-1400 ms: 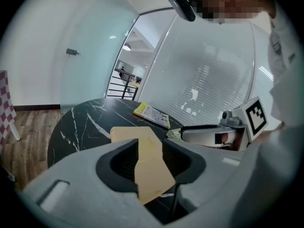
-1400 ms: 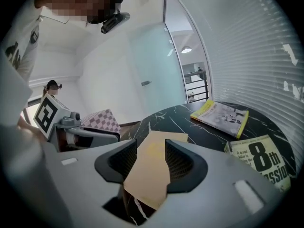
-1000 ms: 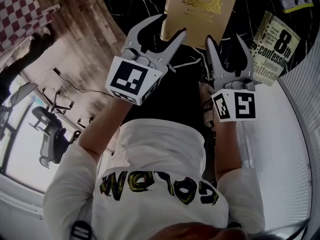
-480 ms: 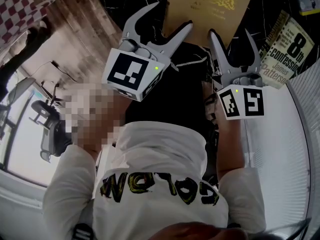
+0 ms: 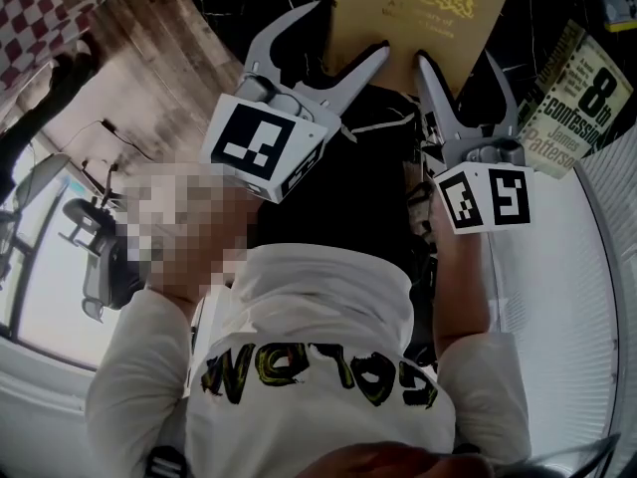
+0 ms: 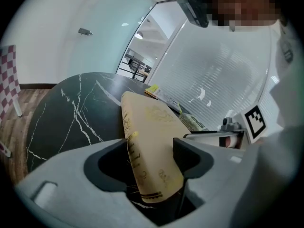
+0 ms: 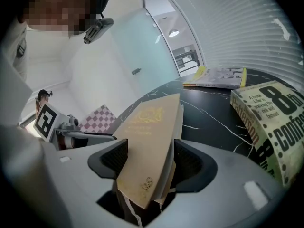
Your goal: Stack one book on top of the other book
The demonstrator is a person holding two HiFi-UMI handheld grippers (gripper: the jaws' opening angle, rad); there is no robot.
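Both tools have just been spreading their jaws, and in the head view they stand wider now than a second ago. The left tool and the right tool each still have a near corner of the tan hardback book with a gold-stamped cover between their jaws, but we see no squeeze on it. The jaws are about as far apart as they go, and the book sits loose in the gaps.

We read this as a release. The tan book lies out in front of us on the black marble counter with white veins, its near end at the jaw tips. The cream paperback printed "8th confession" lies apart to the right with nothing on it, so the stack is not made. We judge a fresh hold or a shift toward the paperback is still needed.

The head view gives the layout, with both tools side by side at one edge of the tan book, but not the pads. The left gripper view shows the spine standing tilted between its pads. The right gripper view shows the cover and page edge slanting through the gap. It also shows a thin yellow-edged magazine farther back, and the paperback close at its right.
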